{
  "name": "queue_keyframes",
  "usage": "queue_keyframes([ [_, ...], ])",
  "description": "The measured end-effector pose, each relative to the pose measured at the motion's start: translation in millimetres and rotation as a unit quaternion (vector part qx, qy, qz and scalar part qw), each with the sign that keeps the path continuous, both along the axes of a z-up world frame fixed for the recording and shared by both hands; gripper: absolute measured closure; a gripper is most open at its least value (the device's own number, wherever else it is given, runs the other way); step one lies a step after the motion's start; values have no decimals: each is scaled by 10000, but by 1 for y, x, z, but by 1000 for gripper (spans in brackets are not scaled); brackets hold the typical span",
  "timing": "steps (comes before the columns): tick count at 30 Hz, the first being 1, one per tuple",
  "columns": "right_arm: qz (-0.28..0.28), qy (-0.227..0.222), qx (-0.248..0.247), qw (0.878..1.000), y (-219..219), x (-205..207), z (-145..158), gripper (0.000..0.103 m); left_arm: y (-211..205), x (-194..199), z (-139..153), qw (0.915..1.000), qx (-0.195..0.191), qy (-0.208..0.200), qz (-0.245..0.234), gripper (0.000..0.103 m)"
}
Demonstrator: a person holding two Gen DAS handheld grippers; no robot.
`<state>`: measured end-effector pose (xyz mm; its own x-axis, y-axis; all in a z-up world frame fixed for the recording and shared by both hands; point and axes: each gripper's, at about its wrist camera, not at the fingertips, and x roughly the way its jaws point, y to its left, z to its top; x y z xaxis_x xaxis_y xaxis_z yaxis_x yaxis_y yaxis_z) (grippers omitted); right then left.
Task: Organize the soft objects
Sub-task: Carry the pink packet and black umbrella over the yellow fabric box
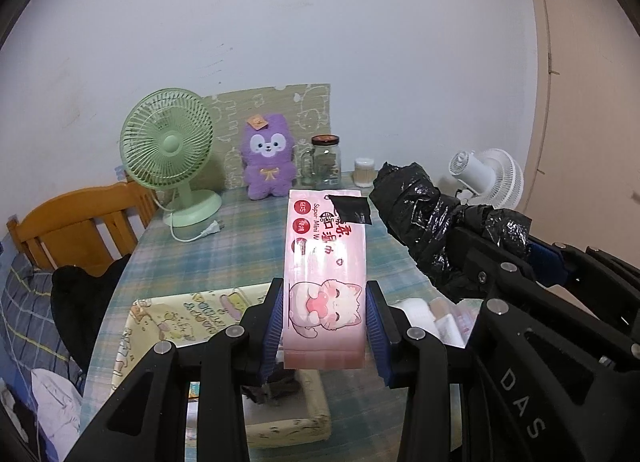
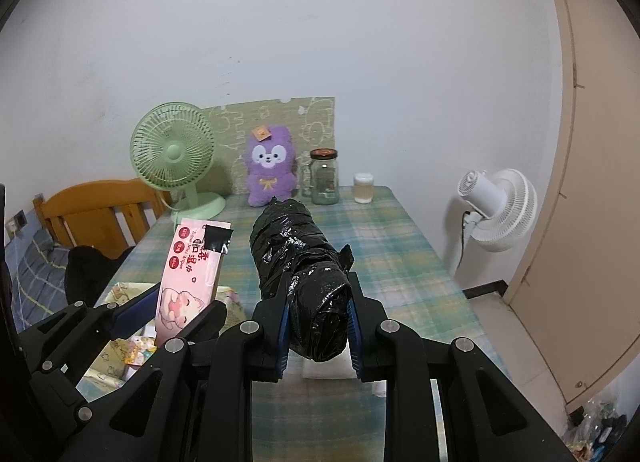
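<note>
Left gripper [image 1: 325, 322] sat nearest the lens, blue pads clamped on the near end of the wipes pack [image 1: 325, 262], pink, cat print, black tape patch at the far end. Pack was held off the table [image 1: 224, 254], cantilevered forward and pointing toward the plush [image 1: 269, 161] at the back wall. Right gripper [image 2: 318, 328] was closed narrow on one end of the black roll [image 2: 298, 258], a bundle wrapped in crinkled black plastic film, also lifted, just right of the pack and aimed at the plush too. Printed box [image 1: 168, 326] lay below the left gripper, nearer the camera than the plush; looked like the likely bin, not certain. Green fan [image 1: 168, 150] stood left of the plush, jar [image 1: 326, 162] and a small cup [image 1: 364, 172] to its right. Handling guess: pack was light, soft, glossy film, so slippery, and end-gripping let it sag; a mid-body pinch across the short width would hold steadier. Roll seemed squashy, film slick and tearable; grip the thick middle, moderate squeeze. Neither looked fragile.
</note>
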<state>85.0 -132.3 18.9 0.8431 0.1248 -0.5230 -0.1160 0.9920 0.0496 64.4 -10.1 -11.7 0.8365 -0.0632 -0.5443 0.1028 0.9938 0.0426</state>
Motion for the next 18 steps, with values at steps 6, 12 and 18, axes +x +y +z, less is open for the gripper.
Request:
queue_keyframes([
  [6,190,62,46,9998,22,8,-7,76,21,5,-8,9999,-28,81,124,64],
  [12,372,207,78,9991,44,17,-19,76,40,12,-19,9994,-27,230,255,63],
  [18,547,389,84,9977,62,26,-34,76,57,19,-33,9981,-66,494,372,63],
])
